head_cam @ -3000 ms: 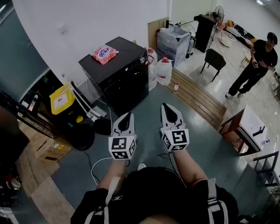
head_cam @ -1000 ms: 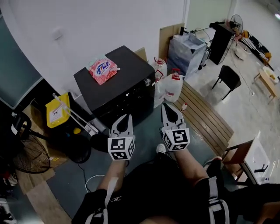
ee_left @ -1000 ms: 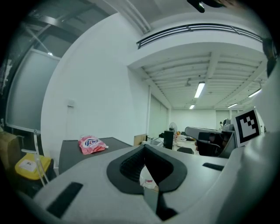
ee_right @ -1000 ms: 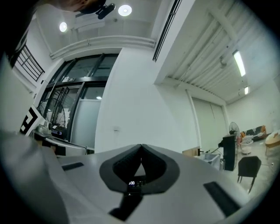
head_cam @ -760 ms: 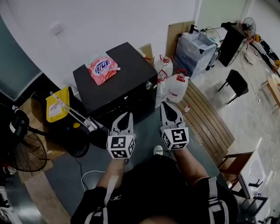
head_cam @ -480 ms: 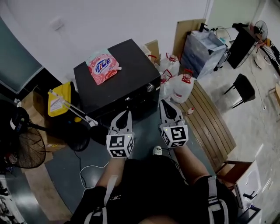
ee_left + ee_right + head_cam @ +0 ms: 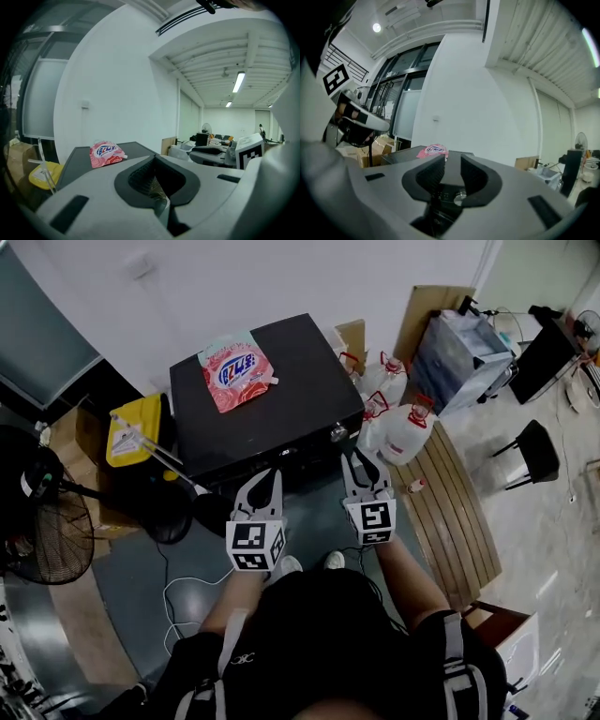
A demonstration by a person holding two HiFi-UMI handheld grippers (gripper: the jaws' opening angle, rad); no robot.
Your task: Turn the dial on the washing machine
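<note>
The black washing machine [image 7: 281, 399] stands against the white wall, with a pink detergent bag [image 7: 236, 368] lying on its lid. Its silver dial [image 7: 337, 433] sits at the front's upper right corner. My right gripper [image 7: 364, 465] hovers just in front of and below the dial; its jaws are opening with a narrow gap and nothing between them. In the right gripper view the dial [image 7: 459, 199] shows through that gap, some way off. My left gripper [image 7: 265, 486] is shut and empty before the machine's front. The bag [image 7: 105, 153] shows beyond the left gripper [image 7: 154, 157].
A yellow bin [image 7: 131, 432] and a floor fan [image 7: 42, 521] stand left of the machine. Water jugs [image 7: 405, 432] stand at its right, next to a slatted wooden platform [image 7: 455, 512]. A white cable [image 7: 183, 592] lies on the floor by my feet.
The person has stepped closer, so the machine is larger and both grippers are nearer its front. The right gripper's jaws have parted slightly.
</note>
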